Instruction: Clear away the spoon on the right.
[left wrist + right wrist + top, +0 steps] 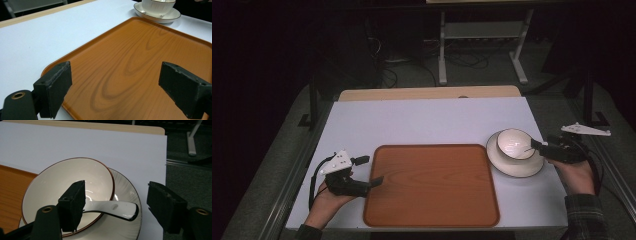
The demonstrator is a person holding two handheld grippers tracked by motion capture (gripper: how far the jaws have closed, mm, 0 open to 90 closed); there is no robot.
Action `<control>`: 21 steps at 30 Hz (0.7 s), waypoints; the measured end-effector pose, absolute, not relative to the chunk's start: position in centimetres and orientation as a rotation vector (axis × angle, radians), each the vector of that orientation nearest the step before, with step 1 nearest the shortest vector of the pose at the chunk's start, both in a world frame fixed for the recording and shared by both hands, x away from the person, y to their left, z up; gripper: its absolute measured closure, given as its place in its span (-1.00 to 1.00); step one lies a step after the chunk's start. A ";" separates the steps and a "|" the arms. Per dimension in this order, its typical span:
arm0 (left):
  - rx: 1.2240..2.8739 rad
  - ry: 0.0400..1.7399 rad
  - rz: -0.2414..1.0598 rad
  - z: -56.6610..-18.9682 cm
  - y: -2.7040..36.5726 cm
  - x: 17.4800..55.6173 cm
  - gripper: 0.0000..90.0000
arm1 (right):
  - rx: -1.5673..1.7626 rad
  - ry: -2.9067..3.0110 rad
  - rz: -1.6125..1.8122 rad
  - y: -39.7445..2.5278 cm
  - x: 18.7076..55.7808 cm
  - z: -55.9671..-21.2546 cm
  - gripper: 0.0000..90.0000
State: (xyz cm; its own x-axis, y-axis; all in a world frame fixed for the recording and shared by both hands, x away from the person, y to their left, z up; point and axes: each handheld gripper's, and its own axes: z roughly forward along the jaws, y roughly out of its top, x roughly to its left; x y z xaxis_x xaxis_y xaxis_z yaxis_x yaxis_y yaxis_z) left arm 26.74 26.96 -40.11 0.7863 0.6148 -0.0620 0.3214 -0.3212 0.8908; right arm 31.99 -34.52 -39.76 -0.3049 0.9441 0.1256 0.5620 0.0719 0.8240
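Each hand grips a black gripper, the left gripper (pixel 377 180) and right gripper (pixel 536 145) alike topped by a pale grey three-cornered plate, with blocky matte jaws, brass-ringed holes, black cables and a dark plaid right sleeve (pixel 584 212).

We list the tray (pixel 432 185) as wood or wood-look laminate, warm orange-brown, with clear grain whorls and a smooth satin sheen. The worktop (pixel 422 122) we record as covered by a matt white sheet, smooth, over a pale wooden board edge at the far side. The bowl (pixel 57 187) and the saucer-like plate (pixel 125 192) under it look like glazed ceramic, cream-white, glossy, each with a thin dark rim line; the plate shows fine ribbing. The spoon (pixel 117 208) is glossy white ceramic too. On the left tongs (pixel 115 87) and the right tongs (pixel 116 206) we note matt black pads, rough and slightly chipped at the edges, on smooth dark plastic arms with brass-coloured inserts.
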 end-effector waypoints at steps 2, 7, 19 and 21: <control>1.931 0.707 0.351 -40.1 27.0 26.7 -0.76 | 1.500 1.911 1.155 -34.7 32.0 -40.0 -0.32; 1.935 0.706 0.354 -40.1 26.9 26.8 -0.76 | 1.518 1.921 1.175 -34.7 32.1 -40.4 -0.32; 1.936 0.706 0.356 -40.1 26.9 26.8 -0.76 | 1.563 1.969 1.176 -34.1 32.4 -41.5 -0.19; 1.937 0.706 0.357 -40.1 26.9 26.8 -0.76 | 1.564 1.971 1.177 -34.1 32.4 -41.5 -0.13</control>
State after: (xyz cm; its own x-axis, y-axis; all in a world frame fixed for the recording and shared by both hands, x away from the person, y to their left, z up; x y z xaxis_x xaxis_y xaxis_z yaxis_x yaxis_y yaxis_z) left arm 26.77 26.90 -40.12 0.7857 0.6160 -0.0562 0.3202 -0.3272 0.8890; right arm 32.38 -34.06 -41.49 -0.3213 0.9236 0.2092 0.6224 0.0395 0.7817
